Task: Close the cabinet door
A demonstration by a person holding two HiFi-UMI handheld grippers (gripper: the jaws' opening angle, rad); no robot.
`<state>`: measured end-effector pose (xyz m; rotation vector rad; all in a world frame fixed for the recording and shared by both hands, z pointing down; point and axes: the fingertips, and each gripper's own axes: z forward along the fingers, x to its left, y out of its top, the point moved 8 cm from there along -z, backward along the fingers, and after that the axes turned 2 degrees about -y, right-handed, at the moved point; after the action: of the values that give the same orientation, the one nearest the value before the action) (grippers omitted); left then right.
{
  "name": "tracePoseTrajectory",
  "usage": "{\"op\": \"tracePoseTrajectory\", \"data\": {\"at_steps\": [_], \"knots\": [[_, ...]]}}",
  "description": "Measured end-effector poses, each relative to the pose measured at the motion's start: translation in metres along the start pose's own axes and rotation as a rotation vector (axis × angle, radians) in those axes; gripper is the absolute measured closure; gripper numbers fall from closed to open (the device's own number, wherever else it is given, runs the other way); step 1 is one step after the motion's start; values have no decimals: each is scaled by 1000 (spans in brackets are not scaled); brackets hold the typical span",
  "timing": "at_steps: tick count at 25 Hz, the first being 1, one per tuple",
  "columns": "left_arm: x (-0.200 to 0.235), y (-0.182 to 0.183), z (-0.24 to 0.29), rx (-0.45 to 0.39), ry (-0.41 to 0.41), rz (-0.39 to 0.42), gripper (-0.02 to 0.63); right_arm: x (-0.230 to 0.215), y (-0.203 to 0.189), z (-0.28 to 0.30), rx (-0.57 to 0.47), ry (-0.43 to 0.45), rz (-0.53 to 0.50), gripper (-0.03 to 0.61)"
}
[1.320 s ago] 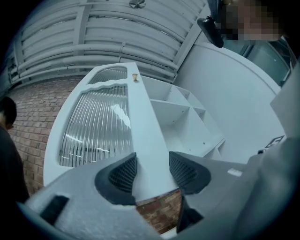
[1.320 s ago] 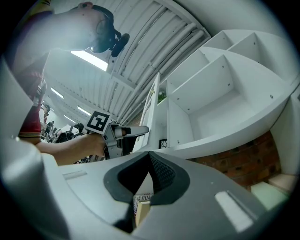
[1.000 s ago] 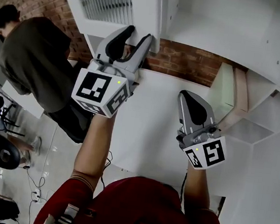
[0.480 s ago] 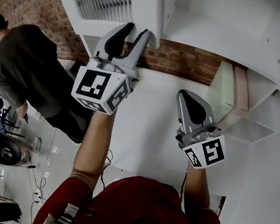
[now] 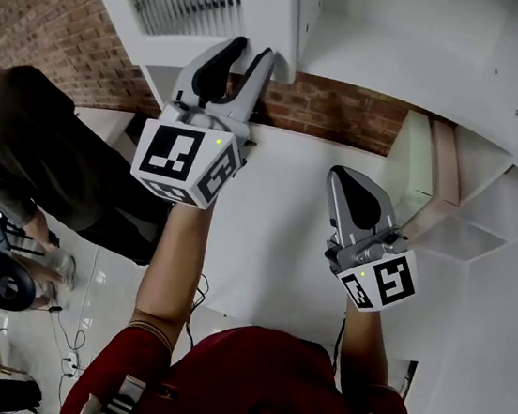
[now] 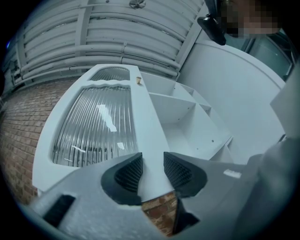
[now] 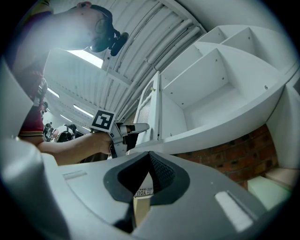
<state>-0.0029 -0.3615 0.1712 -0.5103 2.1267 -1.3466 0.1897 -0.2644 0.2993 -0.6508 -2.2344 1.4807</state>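
The white cabinet door (image 5: 267,4) with a ribbed glass pane (image 6: 93,126) stands open, swung out from the white shelved cabinet (image 6: 187,122). A small knob (image 6: 138,80) sits high on its stile. My left gripper (image 5: 251,51) reaches up to the door's lower edge. Its jaws have just been closing, and in the left gripper view (image 6: 152,171) both pads now lie against the white stile between them. My right gripper (image 5: 338,178) hangs lower at the right, shut and holding nothing, apart from the door. It sees the left gripper (image 7: 136,129) at the door.
A brick wall (image 5: 338,112) runs behind the cabinet. A white top (image 5: 273,241) lies below both grippers. An open white shelf unit (image 5: 466,219) stands at the right. A person in a dark top (image 5: 20,151) stands at the left, with chairs and cables on the floor.
The left jaws have narrowed onto the door's stile and the left gripper sits slightly higher. The person at the left has shifted toward the picture's edge. The right gripper has kept still.
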Motion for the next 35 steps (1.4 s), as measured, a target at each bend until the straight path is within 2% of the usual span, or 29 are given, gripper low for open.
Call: {"op": "tracePoseTrajectory", "data": {"at_steps": [35], "knots": [[14, -10, 13, -28, -18, -28, 523, 0, -1, 7, 20, -40, -26, 566]]}}
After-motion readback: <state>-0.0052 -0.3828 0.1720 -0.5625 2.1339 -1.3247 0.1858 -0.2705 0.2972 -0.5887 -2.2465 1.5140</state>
